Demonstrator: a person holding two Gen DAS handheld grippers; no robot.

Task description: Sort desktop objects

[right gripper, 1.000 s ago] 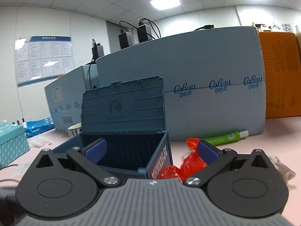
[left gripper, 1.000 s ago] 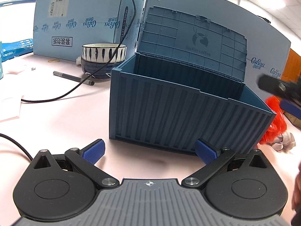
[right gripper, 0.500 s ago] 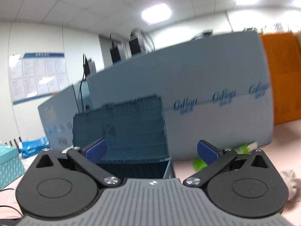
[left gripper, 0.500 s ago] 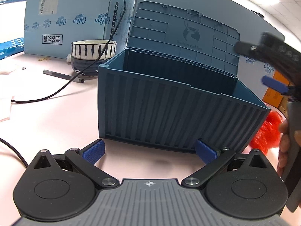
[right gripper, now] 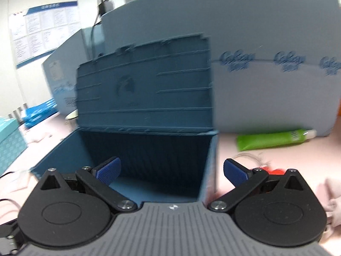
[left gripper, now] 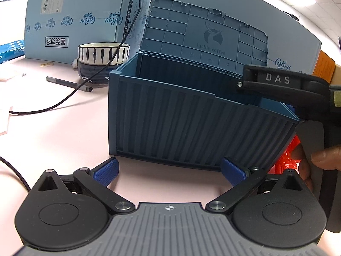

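A dark blue ribbed storage box (left gripper: 191,128) stands on the pink desk with its lid (left gripper: 204,40) tipped up at the back. My left gripper (left gripper: 169,170) is open and empty, low on the desk just in front of the box. My right gripper (right gripper: 171,171) is also open and empty, hovering over the box's right rim and looking into the box (right gripper: 145,155), whose visible floor is bare. In the left wrist view the right gripper's black body (left gripper: 283,85), held by a hand (left gripper: 326,157), reaches over the box's right end. A red plastic bag (left gripper: 292,155) lies right of the box.
A striped bowl (left gripper: 103,52) stacked on a dark bowl, a grey pen (left gripper: 68,83) and a black cable (left gripper: 64,101) lie left of the box. Light blue cartons (left gripper: 72,19) wall the back. A green tube (right gripper: 275,138) and pale cloth (right gripper: 332,200) lie on the right.
The right gripper has swung left and tipped down, from facing the wall and ceiling to hanging over the open box. The left gripper has stayed put near the box front.
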